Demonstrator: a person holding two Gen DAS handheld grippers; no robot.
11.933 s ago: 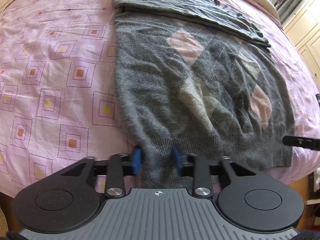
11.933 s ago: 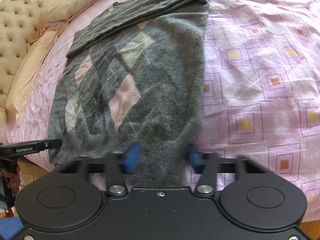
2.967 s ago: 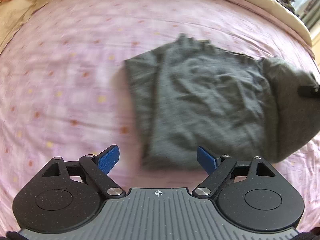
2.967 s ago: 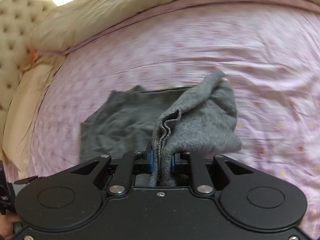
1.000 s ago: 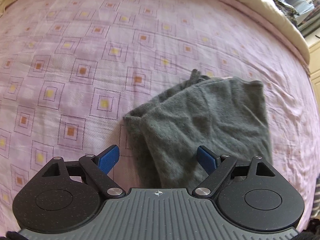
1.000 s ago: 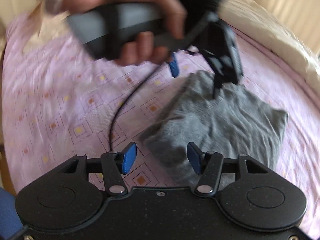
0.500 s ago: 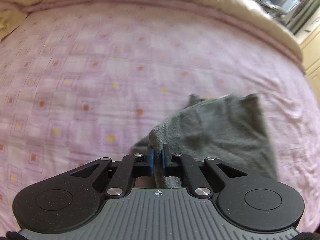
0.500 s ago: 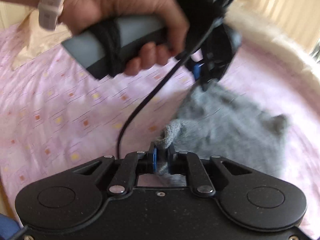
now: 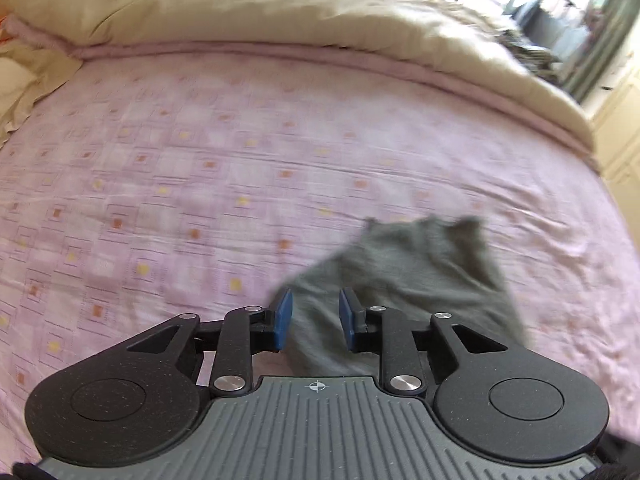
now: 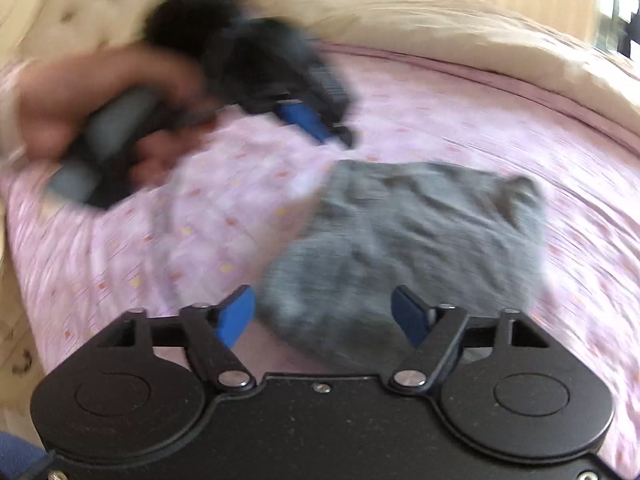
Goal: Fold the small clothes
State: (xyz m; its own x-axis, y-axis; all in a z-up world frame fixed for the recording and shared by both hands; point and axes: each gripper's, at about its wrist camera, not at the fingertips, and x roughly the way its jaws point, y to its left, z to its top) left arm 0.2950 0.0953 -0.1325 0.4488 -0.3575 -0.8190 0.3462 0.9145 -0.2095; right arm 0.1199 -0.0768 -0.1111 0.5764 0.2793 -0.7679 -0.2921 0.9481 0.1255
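Sweater (image 10: 412,236), grey and folded small, lying blurred on the pink patterned bedspread (image 9: 168,184). Left gripper (image 9: 315,317) parted, blue pads either side of its near edge, not pinching. Right gripper (image 10: 326,315) spread wide, empty. No readable writing anywhere.

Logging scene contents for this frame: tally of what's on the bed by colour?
Grey: 1, folded sweater
Pink: 1, patterned bedspread
Cream: 1, duvet bunched along the far edge
Total: 3
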